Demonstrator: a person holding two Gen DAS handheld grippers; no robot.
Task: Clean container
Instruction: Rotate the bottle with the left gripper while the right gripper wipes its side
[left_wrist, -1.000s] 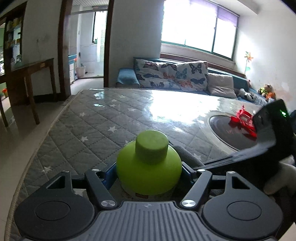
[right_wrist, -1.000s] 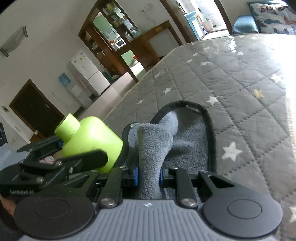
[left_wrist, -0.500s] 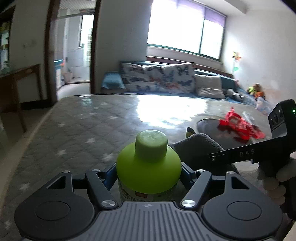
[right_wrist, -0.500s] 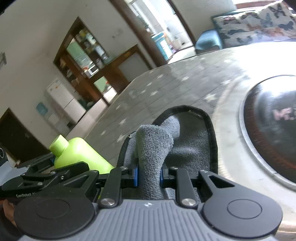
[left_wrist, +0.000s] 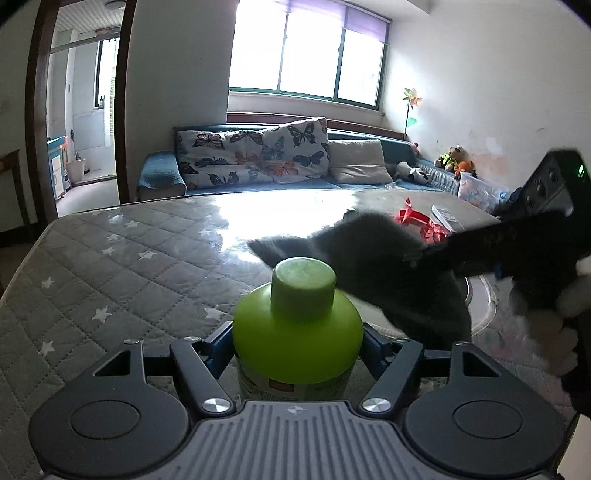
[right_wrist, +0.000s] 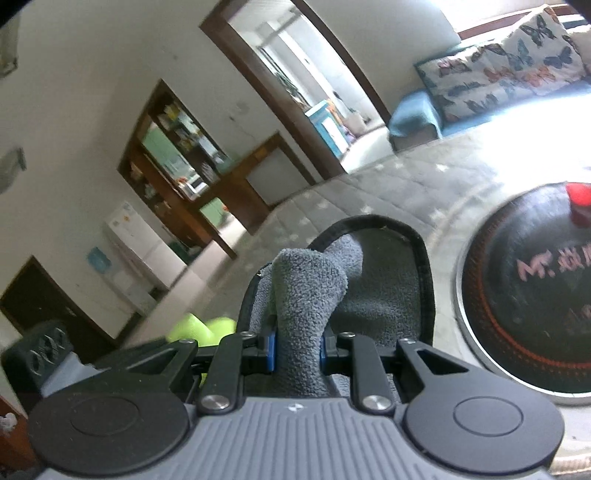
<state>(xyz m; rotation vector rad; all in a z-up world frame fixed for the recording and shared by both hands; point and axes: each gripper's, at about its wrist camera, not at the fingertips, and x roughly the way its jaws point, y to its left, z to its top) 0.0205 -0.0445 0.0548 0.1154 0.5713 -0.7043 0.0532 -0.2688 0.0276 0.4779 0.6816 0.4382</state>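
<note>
In the left wrist view, a squat lime-green plastic bottle with a round green cap (left_wrist: 298, 332) is clamped between the blue-padded fingers of the left gripper (left_wrist: 297, 345), its shoulders pressed against both pads and its cap pointing away from the camera. A printed label is partly seen on the bottle's lower body, too close and cut off to be read. Just beyond and to the right of the cap, a dark grey terry cleaning cloth with a black bound edge (left_wrist: 384, 269) is held in the air by the right gripper (left_wrist: 436, 254), whose black body reaches in from the right edge, gripped by a white-gloved hand (left_wrist: 565, 321). Whether the cloth touches the bottle cannot be told.

In the right wrist view, the right gripper (right_wrist: 297, 349) is seen closed on a bunched fold of the same cloth (right_wrist: 310, 291), the rest of it spread beyond the fingers. The green bottle (right_wrist: 199, 328) is seen blurred at lower left, behind the left gripper's black body.

Below both lies a grey quilted table cover with white stars (left_wrist: 122, 266). To the right a round black induction-style plate with a metal rim (right_wrist: 524, 302) is set in the table, with a red plastic object (left_wrist: 417, 221) on it. Farther off, a blue sofa with butterfly-print cushions (left_wrist: 258, 158) stands under a bright window.
</note>
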